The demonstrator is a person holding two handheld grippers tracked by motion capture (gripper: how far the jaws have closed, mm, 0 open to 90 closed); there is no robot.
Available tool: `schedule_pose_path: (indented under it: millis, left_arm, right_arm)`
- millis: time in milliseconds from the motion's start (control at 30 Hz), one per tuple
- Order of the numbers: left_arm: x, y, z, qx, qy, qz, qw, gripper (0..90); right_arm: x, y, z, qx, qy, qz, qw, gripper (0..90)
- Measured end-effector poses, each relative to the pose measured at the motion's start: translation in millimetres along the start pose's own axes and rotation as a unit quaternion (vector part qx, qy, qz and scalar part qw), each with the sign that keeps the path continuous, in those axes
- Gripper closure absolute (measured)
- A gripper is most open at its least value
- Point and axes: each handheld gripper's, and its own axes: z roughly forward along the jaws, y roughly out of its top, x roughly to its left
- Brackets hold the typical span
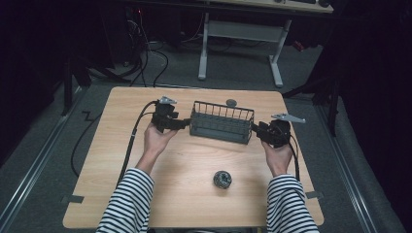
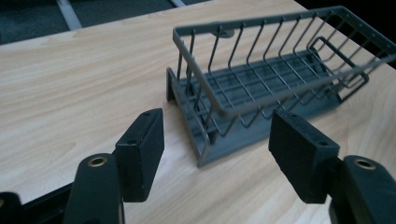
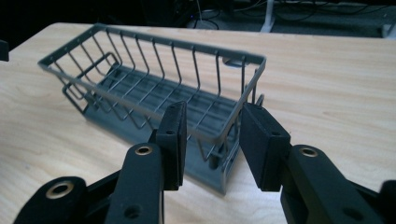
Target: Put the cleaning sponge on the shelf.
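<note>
High view: one wire basket (image 1: pixel 222 121), grey, oblong, standing upright on the far half of the wooden surface (image 1: pixel 184 160). Long axis runs across the surface, left to right, so that each short end faces one hand.

Left tongs (image 1: pixel 183 124): level with the basket's left end, jaws pointing inward at it. In the left gripper view the two pads stand well apart with bare surface between them; the near corner of the basket (image 2: pixel 275 79) lies just ahead, not yet between the pads. Nothing held.

Right tongs (image 1: pixel 256 128): at the basket's right end, pointing inward. In the right gripper view the pads sit on either side of the end rim wire of the basket (image 3: pixel 159 88), narrow gap, one to each flank; whether they already press on the wire cannot be told. Jaws partly closed.

Relation governing the next move: the basket lies between the two tongs, along the line that joins them. The right tongs is the nearer, already straddling its end; the left tongs is a short way off its end.

Judgement: a two-ended lift looks to be in preparation; the left tongs would need to advance along the long axis before closing.

Other items: small dark round object (image 1: pixel 222 179), near edge of surface, well apart from the basket; small grey disc (image 1: pixel 231 102) just behind the basket.
</note>
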Motion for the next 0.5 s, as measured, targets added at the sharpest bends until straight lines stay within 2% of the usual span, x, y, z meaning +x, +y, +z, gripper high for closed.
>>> schedule_pose_path:
  millis: [167, 367, 400, 500]
  left_arm:
    - [-4.7, 15.5, 12.6, -0.003, 0.012, -0.004, 0.9999, 37.8]
    - [-11.7, 24.3, 24.6, 0.000, 0.017, -0.008, 0.9998, 40.5]
    - [-14.5, 26.8, 29.2, 0.003, 0.022, -0.005, 0.9997, 41.1]
    - [-15.0, 27.9, 32.9, 0.003, 0.023, -0.011, 0.9997, 42.6]
  right_arm:
    - [-4.0, 7.6, 5.8, 0.009, -0.007, 0.003, 0.9999, 61.8]
    - [-3.8, 10.5, 18.8, 0.021, -0.013, 0.009, 0.9997, 61.6]
    - [-3.6, 10.8, 23.4, 0.022, -0.012, 0.018, 0.9995, 61.6]
    - [-3.8, 10.9, 26.1, 0.022, -0.012, 0.022, 0.9994, 61.7]
